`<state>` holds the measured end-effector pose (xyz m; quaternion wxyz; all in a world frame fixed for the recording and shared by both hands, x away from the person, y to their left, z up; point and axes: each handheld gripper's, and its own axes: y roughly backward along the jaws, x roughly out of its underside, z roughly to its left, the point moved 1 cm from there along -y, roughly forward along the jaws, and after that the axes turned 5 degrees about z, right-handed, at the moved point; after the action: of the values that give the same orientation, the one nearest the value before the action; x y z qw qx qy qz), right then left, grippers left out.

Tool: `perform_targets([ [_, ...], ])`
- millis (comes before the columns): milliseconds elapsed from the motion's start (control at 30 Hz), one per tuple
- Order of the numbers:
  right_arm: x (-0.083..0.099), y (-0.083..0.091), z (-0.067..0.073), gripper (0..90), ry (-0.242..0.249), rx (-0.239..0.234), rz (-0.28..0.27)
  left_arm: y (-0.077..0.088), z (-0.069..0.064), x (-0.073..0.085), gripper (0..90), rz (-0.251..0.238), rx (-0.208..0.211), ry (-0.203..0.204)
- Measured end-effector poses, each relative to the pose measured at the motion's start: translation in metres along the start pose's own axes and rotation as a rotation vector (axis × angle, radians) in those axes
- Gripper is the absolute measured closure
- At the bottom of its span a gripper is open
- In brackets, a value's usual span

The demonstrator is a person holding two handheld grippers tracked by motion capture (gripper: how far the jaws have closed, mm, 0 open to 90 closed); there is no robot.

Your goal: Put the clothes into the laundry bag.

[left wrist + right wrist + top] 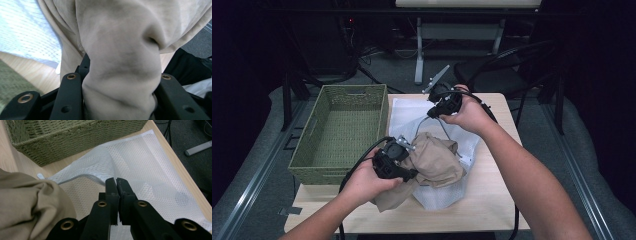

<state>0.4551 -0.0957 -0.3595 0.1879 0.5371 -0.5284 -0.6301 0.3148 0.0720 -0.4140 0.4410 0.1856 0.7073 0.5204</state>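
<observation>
Wood table (492, 200): tan cloth (120, 62) in L hand-held gripper (408, 165).

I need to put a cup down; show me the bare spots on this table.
Bare wood on the table runs along the right edge beside the white mesh bag, and along the near edge. The middle is crowded with the bag and beige garment; the green basket takes the left.

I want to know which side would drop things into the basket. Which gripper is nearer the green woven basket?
Left. The left gripper, clamped on the tan garment, sits just off the green woven basket's near right corner; the right gripper holds the mesh bag farther right.
</observation>
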Motion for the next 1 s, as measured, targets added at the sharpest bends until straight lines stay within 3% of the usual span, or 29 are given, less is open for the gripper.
perform_targets([
  [333, 0.001, 0.002, 0.001, 88.5, 0.002, 0.001, -0.002, -0.017, -0.006, 0.0, 58.9, 0.019, 0.017, -0.001],
  [1000, 0.005, 0.0, 0.005, 88.6, 0.01, -0.008, 0.0, -0.043, -0.004, 0.012, 59.0, 0.049, -0.023, 0.042],
])
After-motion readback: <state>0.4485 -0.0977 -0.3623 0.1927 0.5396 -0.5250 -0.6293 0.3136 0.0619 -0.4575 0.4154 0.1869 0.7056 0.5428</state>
